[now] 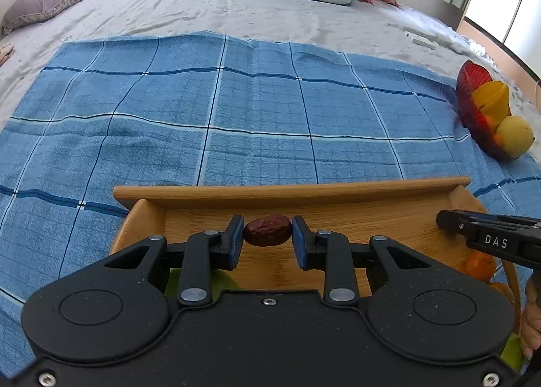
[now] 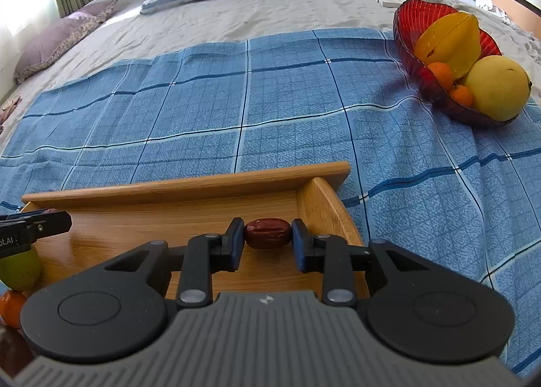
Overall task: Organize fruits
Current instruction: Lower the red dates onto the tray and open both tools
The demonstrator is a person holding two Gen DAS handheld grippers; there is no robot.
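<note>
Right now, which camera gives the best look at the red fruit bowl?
The right wrist view: the red bowl sits whole at upper right, showing a starfruit, a big yellow fruit and small oranges. The left wrist view catches the bowl only squeezed against its right edge, seen side-on, with the oranges mostly hidden.
</note>
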